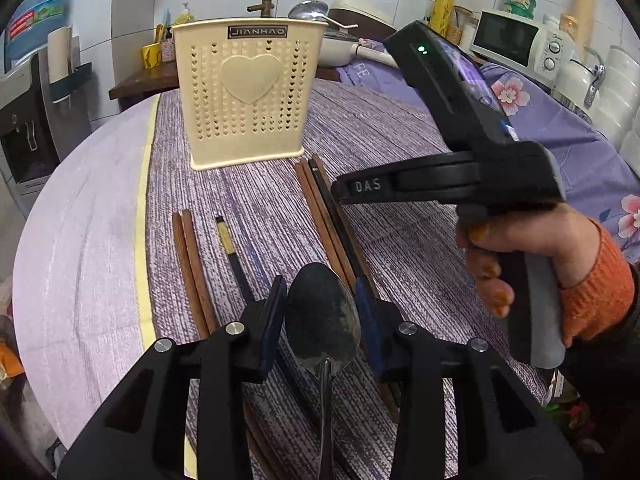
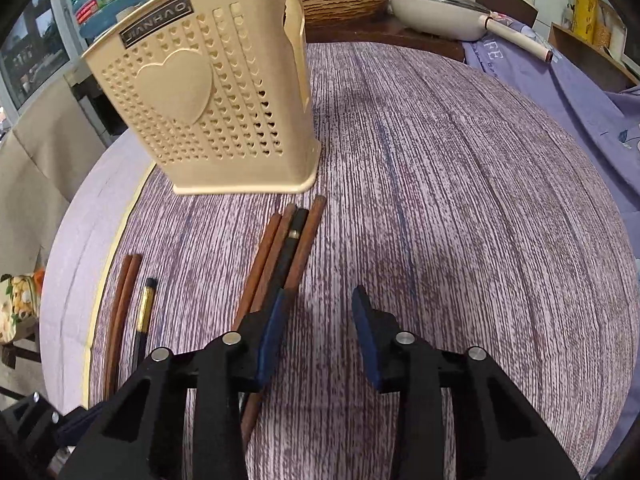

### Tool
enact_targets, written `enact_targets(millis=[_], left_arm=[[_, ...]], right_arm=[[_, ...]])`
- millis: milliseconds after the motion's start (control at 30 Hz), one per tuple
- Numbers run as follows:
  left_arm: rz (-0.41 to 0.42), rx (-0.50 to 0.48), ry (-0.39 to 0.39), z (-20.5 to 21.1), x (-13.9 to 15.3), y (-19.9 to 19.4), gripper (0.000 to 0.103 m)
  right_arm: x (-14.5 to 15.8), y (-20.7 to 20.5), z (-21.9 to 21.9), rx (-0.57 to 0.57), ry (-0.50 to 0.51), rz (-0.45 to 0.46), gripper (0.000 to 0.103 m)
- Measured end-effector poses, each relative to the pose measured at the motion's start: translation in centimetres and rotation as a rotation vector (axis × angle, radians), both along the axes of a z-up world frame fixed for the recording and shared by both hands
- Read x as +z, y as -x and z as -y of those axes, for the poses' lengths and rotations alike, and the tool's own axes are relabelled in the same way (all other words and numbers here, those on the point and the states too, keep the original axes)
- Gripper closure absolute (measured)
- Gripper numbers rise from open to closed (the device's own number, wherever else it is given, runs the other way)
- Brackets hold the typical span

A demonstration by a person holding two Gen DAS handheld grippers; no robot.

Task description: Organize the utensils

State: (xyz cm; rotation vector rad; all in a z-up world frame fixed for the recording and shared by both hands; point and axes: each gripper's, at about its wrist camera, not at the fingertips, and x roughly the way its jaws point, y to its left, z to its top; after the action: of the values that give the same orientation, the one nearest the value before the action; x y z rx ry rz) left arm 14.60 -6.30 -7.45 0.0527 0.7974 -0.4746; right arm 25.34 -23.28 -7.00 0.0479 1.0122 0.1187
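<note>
Closest in the left wrist view, the left gripper (image 1: 323, 322) has a dark metal spoon (image 1: 322, 316) between its blue pads (image 1: 273, 326). The spoon bowl fills the gap, but it is hard to tell if the pads press on it. The spoon handle runs back toward the camera.

In the right wrist view, the right gripper (image 2: 320, 334) has its jaws apart with nothing between them, only the purple streaky tablecloth (image 2: 440, 184) below. Its left pad sits over a bunch of brown and black chopsticks (image 2: 288, 248).

Further left on the cloth lie two more brown wooden chopsticks (image 2: 124, 292) and, just beside them, one black chopstick with a gold band (image 2: 145, 308).

A hand in an orange knitted sleeve (image 1: 532, 256) holds the right gripper's handle.

Behind the chopsticks stands the cream plastic utensil holder with heart-shaped holes (image 1: 246, 96), upright on the cloth.
</note>
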Motion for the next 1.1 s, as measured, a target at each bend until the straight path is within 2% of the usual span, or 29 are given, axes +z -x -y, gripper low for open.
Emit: enact_targets(millis=[300, 433, 600, 700, 867, 1100], left_arm=[[0.028, 0.024, 0.000, -0.4, 1.4, -0.7, 0.067], [0.042, 0.028, -0.006, -0.4, 2.0, -0.9, 0.067], [0.054, 0.032, -0.016, -0.2, 2.5, -1.3, 0.067], [0.055, 0.042, -0.022, -0.1, 2.6, -1.7, 0.067], [0.065, 0.048, -0.022, -0.1, 3.0, -2.0, 0.067], [0.081, 0.051, -0.012, -0.4, 4.0, -2.1, 0.067]], right_arm=[[0.1, -3.3, 0.6, -0.033, -0.063, -0.075, 0.080], [0.1, -4.5, -0.7, -0.033, 0.001, -0.098, 0.083], [0.1, -4.8, -2.1, -0.032, 0.054, -0.083, 0.084], [0.0, -4.9, -2.1, -0.036, 0.061, -0.073, 0.092], [0.1, -4.9, -1.3, -0.039, 0.024, -0.066, 0.094], [0.8, -4.1, 0.0, -0.055, -0.090, -0.049, 0.094]])
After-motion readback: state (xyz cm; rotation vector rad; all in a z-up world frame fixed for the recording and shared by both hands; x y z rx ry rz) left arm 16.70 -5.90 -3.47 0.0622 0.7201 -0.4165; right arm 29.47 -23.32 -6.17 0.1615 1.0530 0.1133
